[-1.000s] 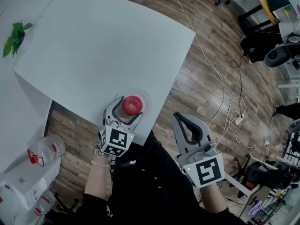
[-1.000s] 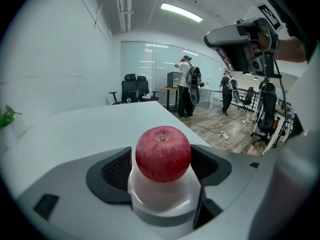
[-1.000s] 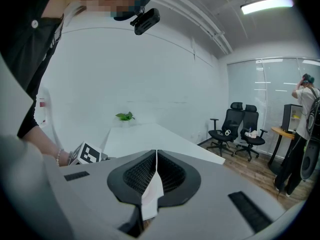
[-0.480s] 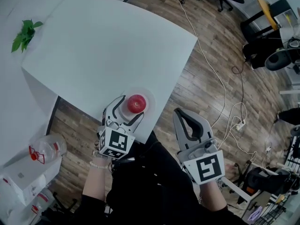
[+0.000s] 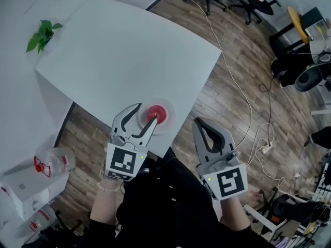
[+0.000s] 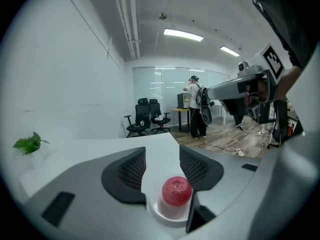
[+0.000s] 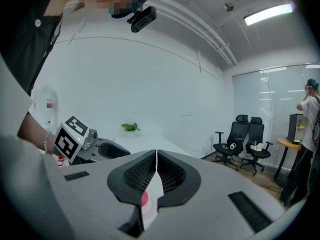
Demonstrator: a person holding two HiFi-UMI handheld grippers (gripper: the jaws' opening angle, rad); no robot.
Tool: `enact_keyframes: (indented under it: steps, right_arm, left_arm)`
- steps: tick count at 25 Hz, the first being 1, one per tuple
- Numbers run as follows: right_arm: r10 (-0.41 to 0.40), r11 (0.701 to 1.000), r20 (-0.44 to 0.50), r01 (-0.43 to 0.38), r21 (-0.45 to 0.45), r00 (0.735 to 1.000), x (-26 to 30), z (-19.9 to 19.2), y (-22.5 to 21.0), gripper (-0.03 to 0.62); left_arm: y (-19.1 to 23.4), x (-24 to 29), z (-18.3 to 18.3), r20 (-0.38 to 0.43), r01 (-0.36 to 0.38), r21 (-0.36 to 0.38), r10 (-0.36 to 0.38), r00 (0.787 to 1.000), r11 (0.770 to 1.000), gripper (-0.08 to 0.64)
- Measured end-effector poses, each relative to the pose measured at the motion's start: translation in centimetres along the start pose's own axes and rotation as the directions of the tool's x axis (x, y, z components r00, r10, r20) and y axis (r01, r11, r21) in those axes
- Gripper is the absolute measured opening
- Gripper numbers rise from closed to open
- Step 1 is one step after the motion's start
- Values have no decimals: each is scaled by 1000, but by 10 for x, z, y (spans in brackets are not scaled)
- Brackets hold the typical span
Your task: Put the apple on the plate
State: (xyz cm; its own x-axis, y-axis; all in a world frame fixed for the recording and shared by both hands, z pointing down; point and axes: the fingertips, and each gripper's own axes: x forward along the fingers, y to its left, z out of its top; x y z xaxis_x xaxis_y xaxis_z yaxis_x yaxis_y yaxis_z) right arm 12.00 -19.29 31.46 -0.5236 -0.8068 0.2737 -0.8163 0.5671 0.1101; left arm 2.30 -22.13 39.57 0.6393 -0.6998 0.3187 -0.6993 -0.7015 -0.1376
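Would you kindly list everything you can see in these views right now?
table: one, white, upper left of the head view
plate: one, white, at the table's near corner
apple: one, red, on the plate
plant: one, green, far left beyond the table
bottle: one, clear with red label, lower left, off the table
office chairs: at least two, black, far end of the room
cables: several, white, on the wood floor right of the table
left gripper: one, grey, over the plate's near side, jaws apart and closing, nothing gripped
right gripper: one, grey, off the table's right, jaws shut, empty
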Motion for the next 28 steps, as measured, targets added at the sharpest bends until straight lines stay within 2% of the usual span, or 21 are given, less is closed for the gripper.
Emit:
enact_keyframes:
  steps: [6, 10, 17, 21, 28]
  right_arm:
    - [5, 1000, 38, -4, -11, 999, 2, 15, 7, 43]
    - [14, 1000, 61, -12, -22, 998, 3, 23, 11, 43]
    - [30, 999, 97, -26, -42, 995, 7, 37, 22, 43]
    - [30, 998, 121, -24, -51, 992, 6, 44, 21, 43]
    - [28, 997, 101, -21, -72, 995, 2, 47, 18, 43]
  left_arm:
    - [15, -26, 33, 9, -87, -32, 88, 996, 996, 126]
    - [26, -42, 50, 25, -157, -4, 158, 987, 988, 60]
    - [37, -62, 62, 34, -209, 21, 209, 977, 978, 44]
    - [36, -69, 71, 45, -215, 7, 215, 976, 977, 40]
    - [30, -77, 85, 54, -214, 17, 212, 976, 977, 34]
